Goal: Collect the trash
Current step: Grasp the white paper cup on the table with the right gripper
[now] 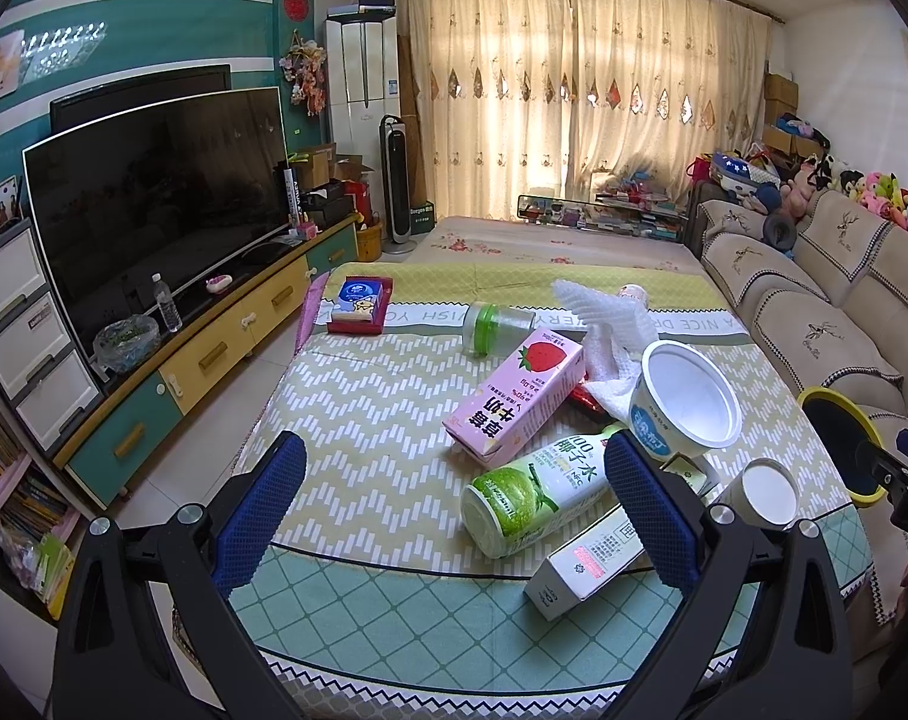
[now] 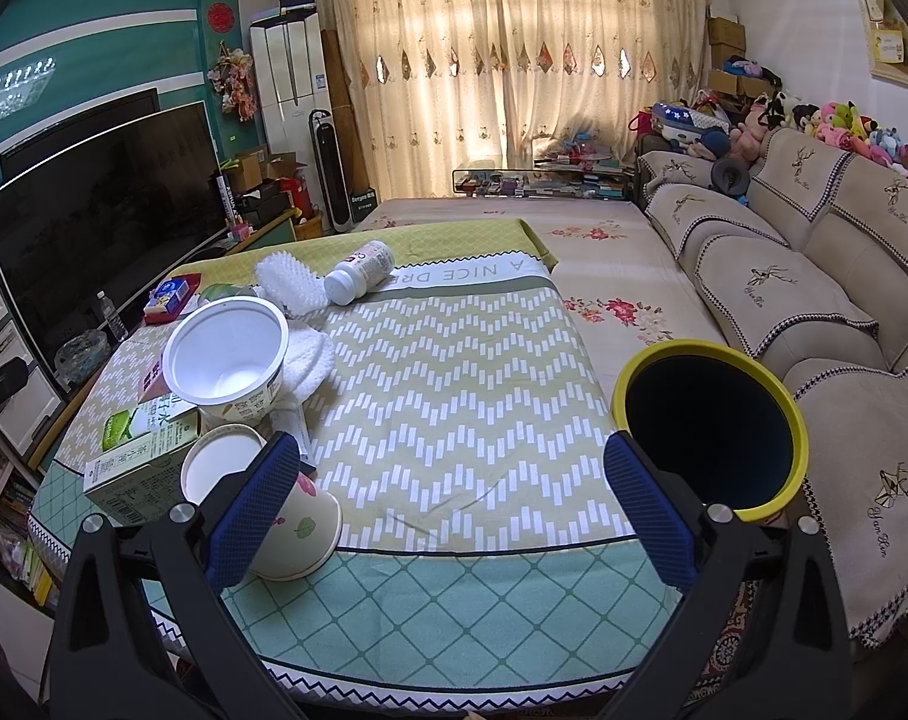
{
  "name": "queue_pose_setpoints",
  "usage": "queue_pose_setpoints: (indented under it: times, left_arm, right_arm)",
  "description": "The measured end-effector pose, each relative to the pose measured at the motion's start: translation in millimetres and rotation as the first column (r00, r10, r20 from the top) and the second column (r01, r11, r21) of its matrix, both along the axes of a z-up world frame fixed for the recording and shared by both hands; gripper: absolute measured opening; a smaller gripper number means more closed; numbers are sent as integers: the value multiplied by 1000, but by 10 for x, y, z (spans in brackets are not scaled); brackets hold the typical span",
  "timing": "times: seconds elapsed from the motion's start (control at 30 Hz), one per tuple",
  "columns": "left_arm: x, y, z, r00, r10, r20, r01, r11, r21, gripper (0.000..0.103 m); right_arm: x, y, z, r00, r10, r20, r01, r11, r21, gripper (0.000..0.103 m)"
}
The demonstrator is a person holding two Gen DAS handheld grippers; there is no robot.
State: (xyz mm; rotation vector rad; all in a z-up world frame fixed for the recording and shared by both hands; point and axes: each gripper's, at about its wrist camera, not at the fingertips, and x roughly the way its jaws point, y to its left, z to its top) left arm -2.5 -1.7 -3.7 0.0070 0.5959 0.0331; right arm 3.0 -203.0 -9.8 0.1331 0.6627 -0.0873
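Green bottle (image 1: 532, 495) between left gripper (image 1: 454, 510) fingers

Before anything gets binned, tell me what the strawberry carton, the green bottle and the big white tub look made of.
Strawberry carton: coated paperboard, apparently; folded edges, slight sheen.
Green bottle: probably plastic under a glossy printed sleeve.
White tub: smooth, thin-walled, with a rolled rim; plastic or coated paper, hard to tell which.

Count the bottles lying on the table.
3: a green-labelled white coconut-water bottle near the front, a clear plastic bottle with a green cap at mid-table, and a small white capped bottle at the far end by white foam netting. Others may hide under the pile.
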Motion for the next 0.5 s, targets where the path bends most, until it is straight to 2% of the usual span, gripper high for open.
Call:
queue_pose_setpoints:
  times: [0.17, 0.23, 0.37, 0.5]
  left_arm:
    - [0, 60, -35, 1000, 13, -1, -13, 1000, -7, 98]
    - [-6, 95, -29, 1000, 16, 2, -16, 1000, -18, 98]
    - [2, 138, -22, 1000, 20, 6, -20, 999, -31, 98]
    - [9, 142, -26, 1000, 15, 2, -15, 999, -37, 98]
  right_arm:
    - [-45, 98, 24, 999, 47, 26, -47, 999, 0, 97]
    - [-76, 160, 48, 994, 96, 46, -96, 995, 3, 97]
    - [-163, 369, 140, 966, 237, 102, -239, 971, 2, 97]
    - [-58, 645, 13, 940, 339, 43, -339, 941, -21, 97]
